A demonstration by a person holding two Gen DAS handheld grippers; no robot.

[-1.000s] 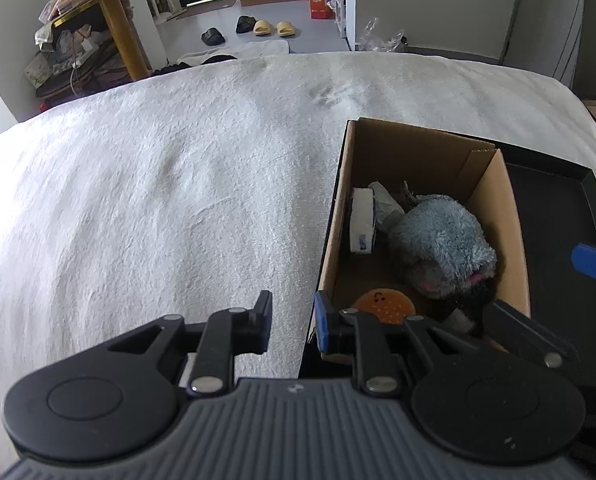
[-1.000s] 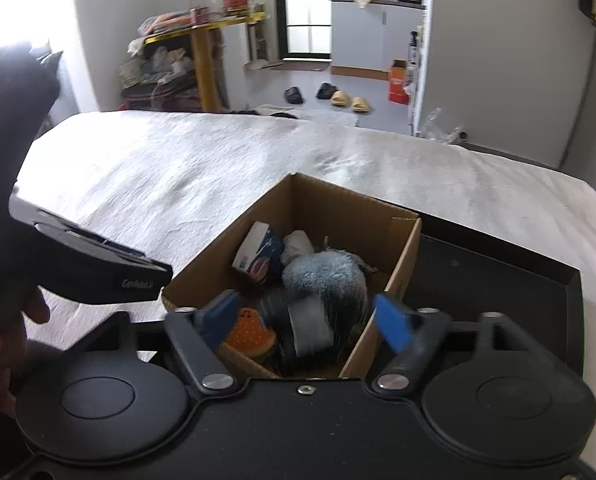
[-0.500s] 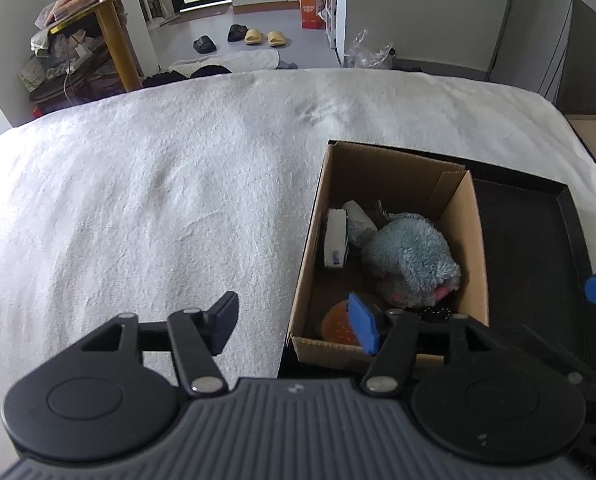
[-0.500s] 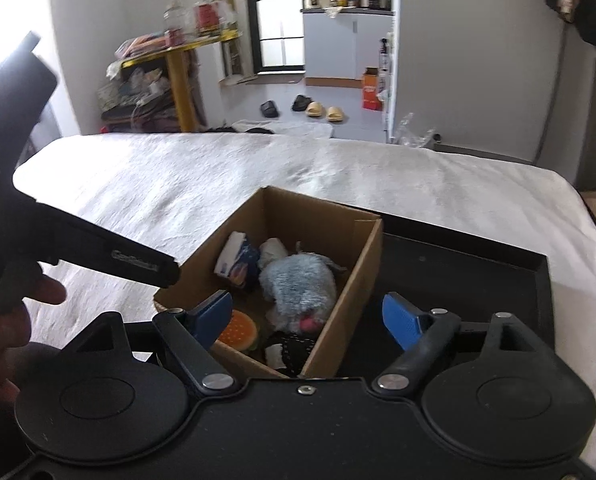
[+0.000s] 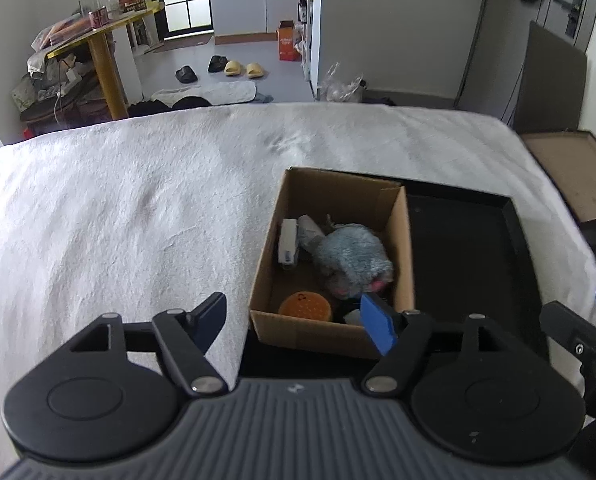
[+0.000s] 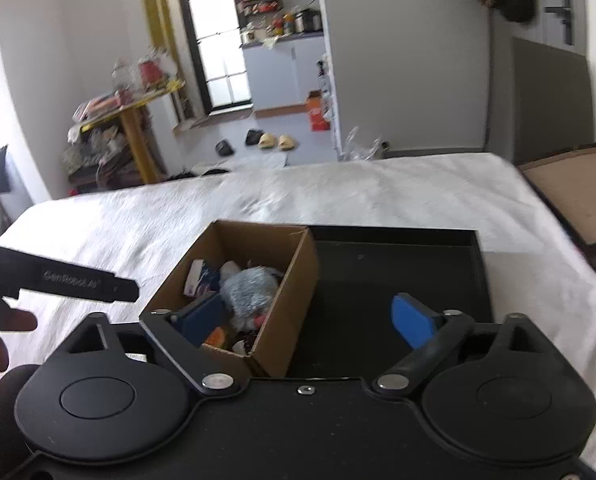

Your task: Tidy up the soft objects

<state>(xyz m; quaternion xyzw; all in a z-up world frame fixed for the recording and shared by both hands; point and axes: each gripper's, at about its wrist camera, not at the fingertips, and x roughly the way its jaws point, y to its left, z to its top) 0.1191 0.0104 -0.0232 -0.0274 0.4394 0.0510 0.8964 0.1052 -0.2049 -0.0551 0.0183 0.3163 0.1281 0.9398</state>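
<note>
Toys (image 5: 352, 260) all sit in the box (image 5: 266, 276), bed (image 5: 118, 220) bare, both grippers (image 5: 294, 316) (image 6: 310, 320) spread wide and holding nothing, so the job looks about done.

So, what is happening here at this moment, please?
A person holds two handheld grippers above a white bed cover. Both the left gripper and the right gripper are open and hold nothing. A cardboard box stands in a black tray and holds a grey-blue plush toy, an orange burger-shaped toy and a small white packet.
</note>
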